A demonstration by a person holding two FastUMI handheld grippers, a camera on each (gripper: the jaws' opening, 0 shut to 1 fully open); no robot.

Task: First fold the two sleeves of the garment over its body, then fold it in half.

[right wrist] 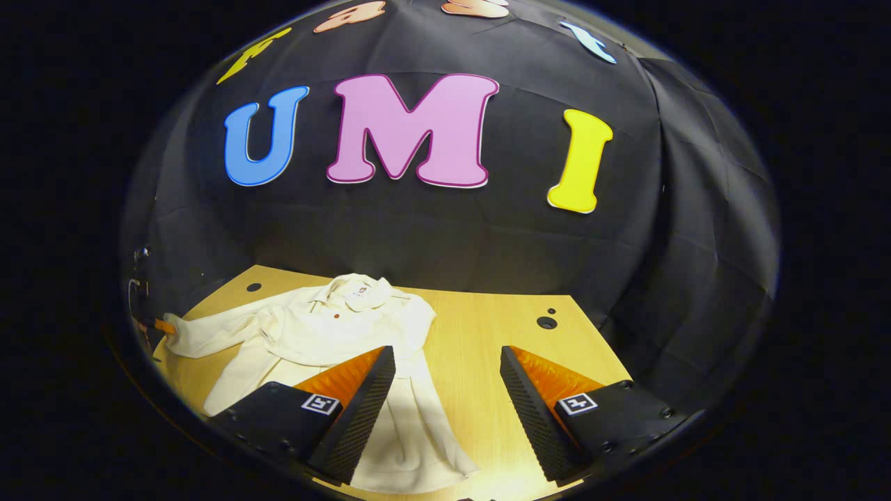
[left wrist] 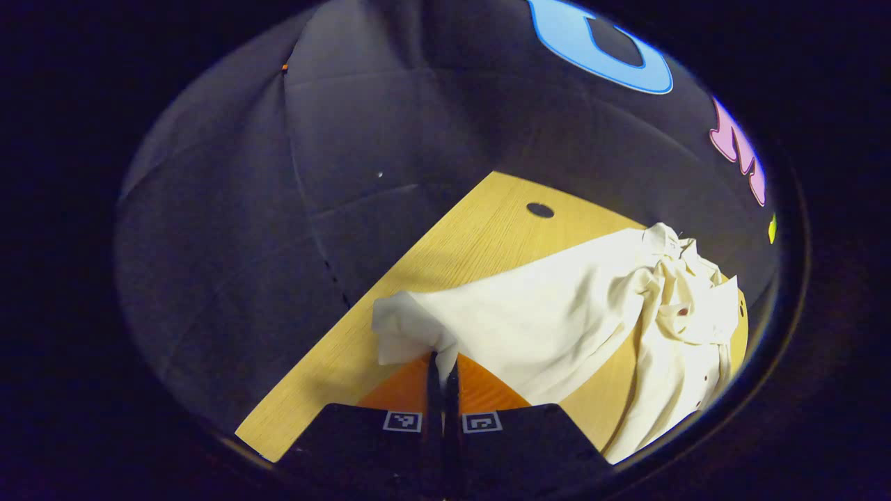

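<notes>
In the left gripper view the garment, a cream-white shirt with dark buttons, lies on the wooden table and runs from the lower middle of the frame to the right edge. Its cuff end sits at lower centre, pinched by the left gripper, whose two fingers are pressed together on the cloth with the cuff bunched just above the tips. From there the sleeve stretches up and to the right as a smooth, taut band, lifted off the table near the grip. At the right of the frame the body of the shirt is crumpled into folds, with a few dark buttons showing along its placket. A round dark hole marks the table top above the sleeve, near the table's far edge.

In the right gripper view the same shirt sits in the lower left part of the frame, collar toward the booth wall, one sleeve reaching out to the left edge of the table, where a small piece of the other gripper meets the cuff. The hem end hangs toward the bottom of the frame, between and behind the fingers. The right gripper is spread wide above the table, its fingers well apart and holding nothing; the left finger overlaps the shirt in the picture, the right one stands over bare wood. Two small dark holes show in the table at centre right
</notes>
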